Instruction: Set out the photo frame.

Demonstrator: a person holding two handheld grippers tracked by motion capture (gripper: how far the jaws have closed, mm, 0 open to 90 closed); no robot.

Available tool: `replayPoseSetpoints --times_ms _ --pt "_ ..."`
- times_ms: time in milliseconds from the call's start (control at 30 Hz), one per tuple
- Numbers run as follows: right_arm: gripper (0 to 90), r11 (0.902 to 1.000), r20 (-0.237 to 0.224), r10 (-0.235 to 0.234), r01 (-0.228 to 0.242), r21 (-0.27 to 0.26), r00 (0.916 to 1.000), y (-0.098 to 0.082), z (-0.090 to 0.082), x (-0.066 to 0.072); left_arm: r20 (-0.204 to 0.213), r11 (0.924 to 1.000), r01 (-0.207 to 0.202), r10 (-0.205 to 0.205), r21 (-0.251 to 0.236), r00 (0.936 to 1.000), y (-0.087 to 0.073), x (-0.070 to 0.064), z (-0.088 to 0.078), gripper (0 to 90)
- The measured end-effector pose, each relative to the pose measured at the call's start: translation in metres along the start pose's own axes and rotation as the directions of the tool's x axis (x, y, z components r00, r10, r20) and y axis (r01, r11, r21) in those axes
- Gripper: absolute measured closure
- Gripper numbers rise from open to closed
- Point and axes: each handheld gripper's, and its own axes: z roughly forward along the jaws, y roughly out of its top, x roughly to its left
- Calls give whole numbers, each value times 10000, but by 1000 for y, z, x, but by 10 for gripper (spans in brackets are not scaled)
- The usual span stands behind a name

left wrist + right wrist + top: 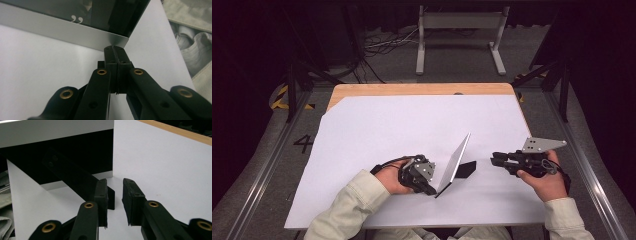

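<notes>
Picture frame propped between our two grippers

Our left gripper (428, 189) is clenched, its tips touching the lower corner of the tilted picture frame (454, 161), which stands on the white sheet (387, 125) covering the worktop (412, 89); the frame's black stand (466, 169) rests behind it, and our right gripper (495, 160) sits just beside it, jaws parted, grasping nothing.

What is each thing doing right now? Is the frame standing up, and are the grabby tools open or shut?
Picture frame: propped up, tilted, its black stand folded out.
Left tool: shut, pinching the frame's bottom corner.
Right tool: open, holding nothing, near the stand.
White sheet: lying flat on the table.
</notes>
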Motion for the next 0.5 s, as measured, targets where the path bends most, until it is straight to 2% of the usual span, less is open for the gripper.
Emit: replayPoseSetpoints --times_ms 67,233,500 --pt "741 10000 5 1 -1 -2 10000 0 0 0 20 10000 -1 1 10 10000 2 -1 2 900" --pt "740 10000 -7 1 -1 -3 10000 0 0 0 -84 9991 -423 422 -75 9991 15 -6 12 900" --pt "743 10000 -47 27 -27 23 10000 0 -1 0 -49 9981 -589 589 -151 9983 25 -9 20 900"
